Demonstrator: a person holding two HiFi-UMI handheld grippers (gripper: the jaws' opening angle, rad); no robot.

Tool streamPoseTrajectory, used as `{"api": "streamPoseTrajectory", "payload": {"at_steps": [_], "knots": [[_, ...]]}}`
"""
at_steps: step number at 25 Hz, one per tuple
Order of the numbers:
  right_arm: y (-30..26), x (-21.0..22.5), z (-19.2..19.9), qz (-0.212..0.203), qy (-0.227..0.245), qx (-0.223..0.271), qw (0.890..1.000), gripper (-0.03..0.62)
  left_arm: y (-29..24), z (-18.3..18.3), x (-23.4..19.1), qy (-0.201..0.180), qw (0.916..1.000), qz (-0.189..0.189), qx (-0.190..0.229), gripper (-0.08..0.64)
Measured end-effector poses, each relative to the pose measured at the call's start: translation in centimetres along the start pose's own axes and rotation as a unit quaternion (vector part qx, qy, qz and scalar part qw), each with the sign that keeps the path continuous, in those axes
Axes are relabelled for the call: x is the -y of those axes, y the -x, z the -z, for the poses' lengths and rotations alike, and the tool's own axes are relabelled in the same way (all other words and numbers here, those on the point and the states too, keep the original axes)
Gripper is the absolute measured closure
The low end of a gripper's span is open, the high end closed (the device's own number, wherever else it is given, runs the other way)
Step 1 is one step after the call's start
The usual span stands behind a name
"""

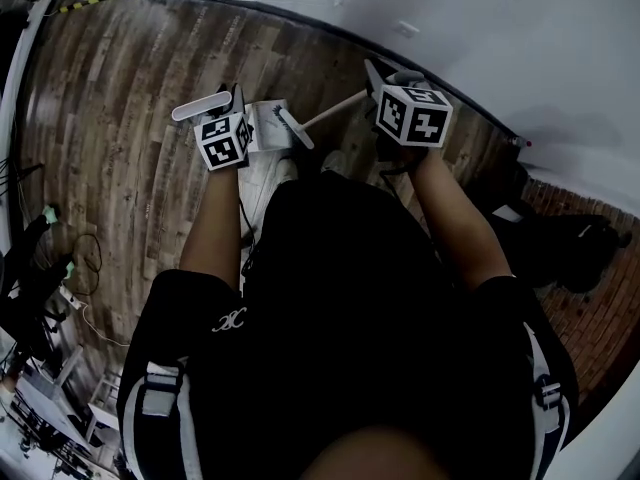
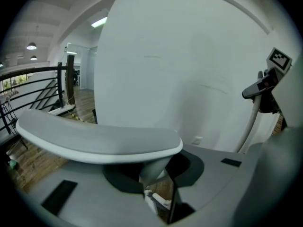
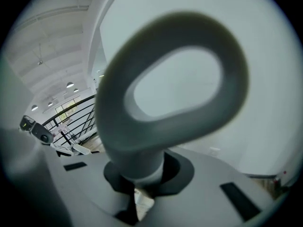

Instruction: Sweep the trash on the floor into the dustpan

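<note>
- My left gripper [image 1: 228, 118] is clamped on the dustpan handle [image 1: 205, 106]. In the left gripper view the jaws press against its stem, just under the flat grey crossbar [image 2: 99, 141] at the top.
- My right gripper [image 1: 397, 90] is closed around the broom handle [image 1: 335, 111]. In the right gripper view the jaws hold the neck of the grey loop grip [image 3: 161, 93].
- From the head view, the broom handle slants from the right gripper down and towards the left one. The broom head [image 1: 295, 128] rests right beside the dustpan [image 1: 265, 123].
- The dustpan sits on the wooden floor [image 1: 120, 118], below the left gripper and just ahead of the person's white shoes [image 1: 268, 183].
- A white wall [image 1: 520, 28] runs close behind both tools.
- Through the gap under the right jaws I see a pale crumpled scrap [image 3: 142, 203], too blurred to identify.
</note>
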State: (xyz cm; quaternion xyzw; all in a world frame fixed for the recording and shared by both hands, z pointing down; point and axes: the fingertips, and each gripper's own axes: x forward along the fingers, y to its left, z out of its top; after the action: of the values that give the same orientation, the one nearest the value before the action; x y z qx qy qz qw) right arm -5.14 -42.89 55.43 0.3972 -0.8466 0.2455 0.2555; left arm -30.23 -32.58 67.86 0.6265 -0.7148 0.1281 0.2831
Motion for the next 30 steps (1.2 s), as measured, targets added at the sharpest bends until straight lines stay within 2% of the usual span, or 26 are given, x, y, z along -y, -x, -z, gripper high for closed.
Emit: {"api": "streamPoseTrajectory", "payload": {"at_steps": [7,11,16,24,30], "knots": [[5.7,3.2,-0.6,0.046,0.042,0.045,0.997,0.557,-0.5,-0.9,0.3,0.004,0.9999,0.002,-0.009,0.469],[8.2,6.6,-1.2,0.082,0.024,0.064,0.994,0.557,-0.7,-3.0,1.7,-0.016,0.9996,0.019,-0.010,0.469],[11.4,10.6,-1.8,0.117,-0.011,0.095,0.989,0.555,0.4,-7.2,4.8,-0.030,0.9993,0.019,0.006,0.465],[14.9,12.5,-3.8,0.138,-0.012,0.137,0.981,0.557,1.9,-14.0,12.4,-0.061,0.9936,0.092,0.023,0.465],[17.3,14.4,-4.8,0.157,-0.021,0.170,0.973,0.558,4.2,-19.3,18.7,-0.099,0.9829,0.146,0.053,0.465]]}}
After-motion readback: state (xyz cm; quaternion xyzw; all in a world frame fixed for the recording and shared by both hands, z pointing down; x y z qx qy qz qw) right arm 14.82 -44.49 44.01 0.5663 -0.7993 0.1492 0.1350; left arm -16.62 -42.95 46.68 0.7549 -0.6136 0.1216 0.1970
